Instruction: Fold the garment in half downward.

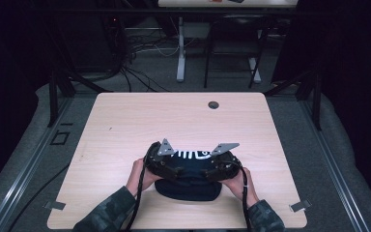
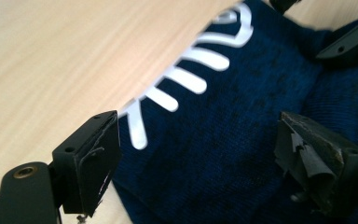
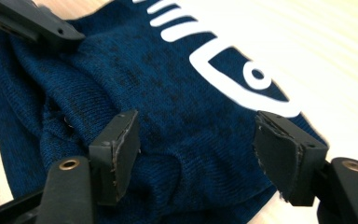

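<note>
A dark blue knit garment (image 1: 187,187) with a white fish-skeleton print (image 1: 192,154) lies bunched near the front edge of the wooden table (image 1: 125,125). Both grippers hover over it, side by side, one in each of a person's hands. My left gripper (image 2: 200,156) is open, its jaws spread above the navy fabric (image 2: 223,140) beside the white bones (image 2: 186,79). My right gripper (image 3: 198,156) is open too, with the knit (image 3: 168,93) and the fish's head print (image 3: 242,74) between its jaws. The other gripper's jaw (image 3: 32,23) shows at the upper left in the right gripper view.
The table has a round cable hole (image 1: 213,105) near its far edge. Metal clips (image 1: 54,205) (image 1: 300,206) sit at the two near corners. Chair and desk legs (image 1: 181,53) stand on the floor beyond the table, among loose cables.
</note>
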`<action>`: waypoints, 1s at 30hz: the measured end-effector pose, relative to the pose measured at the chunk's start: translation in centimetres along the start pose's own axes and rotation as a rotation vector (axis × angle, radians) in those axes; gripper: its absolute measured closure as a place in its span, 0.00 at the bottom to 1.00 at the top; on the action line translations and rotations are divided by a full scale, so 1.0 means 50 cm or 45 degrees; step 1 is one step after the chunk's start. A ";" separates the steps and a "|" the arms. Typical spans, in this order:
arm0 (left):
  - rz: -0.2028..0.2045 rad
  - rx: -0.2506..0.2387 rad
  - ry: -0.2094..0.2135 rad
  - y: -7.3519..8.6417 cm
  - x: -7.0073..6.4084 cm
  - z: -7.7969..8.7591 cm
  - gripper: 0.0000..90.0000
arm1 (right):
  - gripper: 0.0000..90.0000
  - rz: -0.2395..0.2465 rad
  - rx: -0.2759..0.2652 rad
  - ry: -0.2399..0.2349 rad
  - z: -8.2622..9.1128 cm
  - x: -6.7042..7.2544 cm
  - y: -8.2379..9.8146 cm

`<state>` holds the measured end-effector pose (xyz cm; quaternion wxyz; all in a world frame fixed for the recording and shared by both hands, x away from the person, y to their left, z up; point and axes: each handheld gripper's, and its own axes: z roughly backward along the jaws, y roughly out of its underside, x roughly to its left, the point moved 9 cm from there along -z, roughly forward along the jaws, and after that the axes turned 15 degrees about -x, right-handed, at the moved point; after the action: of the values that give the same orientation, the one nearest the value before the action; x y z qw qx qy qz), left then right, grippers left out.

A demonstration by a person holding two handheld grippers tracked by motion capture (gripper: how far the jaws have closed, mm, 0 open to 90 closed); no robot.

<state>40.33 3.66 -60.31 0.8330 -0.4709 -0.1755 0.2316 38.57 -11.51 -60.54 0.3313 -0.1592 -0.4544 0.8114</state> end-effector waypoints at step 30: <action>0.026 0.083 -0.102 0.082 -0.015 0.003 0.16 | 0.27 0.123 0.118 -0.026 -0.040 -0.002 0.050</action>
<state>38.74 5.17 -63.84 0.8378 -0.4355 -0.1962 0.2644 38.76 -11.23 -63.74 0.2940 -0.1571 -0.4114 0.8483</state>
